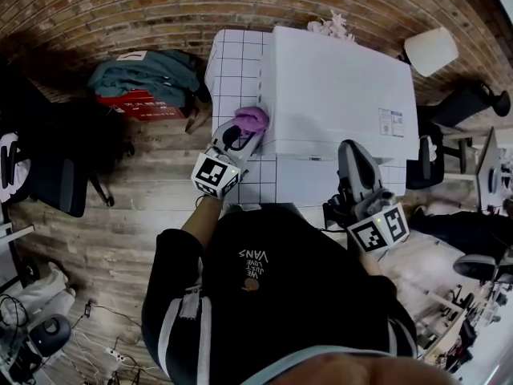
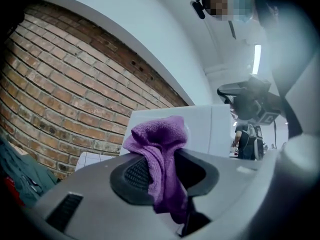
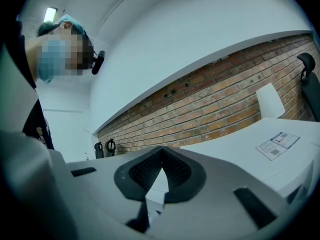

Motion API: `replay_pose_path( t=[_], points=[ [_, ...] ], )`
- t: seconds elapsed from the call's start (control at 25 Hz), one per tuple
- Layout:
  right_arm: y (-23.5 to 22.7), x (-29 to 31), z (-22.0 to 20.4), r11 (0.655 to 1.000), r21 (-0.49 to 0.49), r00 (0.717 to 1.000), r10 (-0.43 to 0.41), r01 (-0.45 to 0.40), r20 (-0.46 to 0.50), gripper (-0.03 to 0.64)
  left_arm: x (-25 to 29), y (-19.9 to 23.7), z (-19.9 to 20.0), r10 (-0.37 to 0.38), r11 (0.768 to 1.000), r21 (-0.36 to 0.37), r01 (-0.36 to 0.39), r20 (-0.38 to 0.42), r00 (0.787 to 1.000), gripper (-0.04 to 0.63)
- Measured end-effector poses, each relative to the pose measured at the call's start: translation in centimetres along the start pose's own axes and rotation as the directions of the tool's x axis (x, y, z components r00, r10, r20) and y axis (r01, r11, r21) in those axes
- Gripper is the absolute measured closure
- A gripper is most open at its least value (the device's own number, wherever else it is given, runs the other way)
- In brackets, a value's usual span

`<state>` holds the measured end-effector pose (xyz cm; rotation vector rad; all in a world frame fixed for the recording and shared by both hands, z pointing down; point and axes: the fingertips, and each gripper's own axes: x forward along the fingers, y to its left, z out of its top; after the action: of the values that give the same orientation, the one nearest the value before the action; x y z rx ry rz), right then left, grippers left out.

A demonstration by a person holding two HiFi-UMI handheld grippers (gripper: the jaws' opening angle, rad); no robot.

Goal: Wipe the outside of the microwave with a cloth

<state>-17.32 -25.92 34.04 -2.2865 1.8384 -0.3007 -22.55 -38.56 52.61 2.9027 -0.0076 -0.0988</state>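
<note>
Careful, your left gripper pinches the cloth thinly; rubbing the microwave could yank it out. Right gripper's closed, empty.

your right gripper had its jaws meeting at the tips, with nothing held between them. past them lay the white top of the microwave, with a printed label stuck on it at the right. a brick wall ran behind it.
</note>
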Motion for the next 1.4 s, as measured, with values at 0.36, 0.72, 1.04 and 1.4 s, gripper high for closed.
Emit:
replay_pose_path(
  t=[0.36, 0.72, 1.04, 1.4],
  points=[
    [-1.7, 2.4, 0.5, 0.999, 0.010, 0.998, 0.049, -0.049, -0.036, 0.617, 7.3, 7.7, 1.1, 0.051, 0.997, 0.050, -0.051, 0.007, 0.999, 0.466],
    [-2.8, 3.6, 0.6, 0.995, 0.021, 0.993, 0.094, -0.092, -0.073, 0.617, 12.5, 13.6, 2.5, 0.118, 0.992, 0.050, -0.119, 0.024, 0.993, 0.466],
    [-2.6, 3.1, 0.5, 0.993, 0.036, 0.991, 0.116, -0.114, -0.063, 0.617, 11.6, 13.6, 3.1, 0.137, 0.989, 0.057, -0.138, 0.025, 0.990, 0.466],
    [0.6, 1.4, -0.5, 0.991, 0.052, 0.991, 0.126, -0.123, -0.045, 0.617, 2.5, 7.2, 0.5, 0.120, 0.991, 0.062, -0.119, -0.015, 0.993, 0.466]
  ],
)
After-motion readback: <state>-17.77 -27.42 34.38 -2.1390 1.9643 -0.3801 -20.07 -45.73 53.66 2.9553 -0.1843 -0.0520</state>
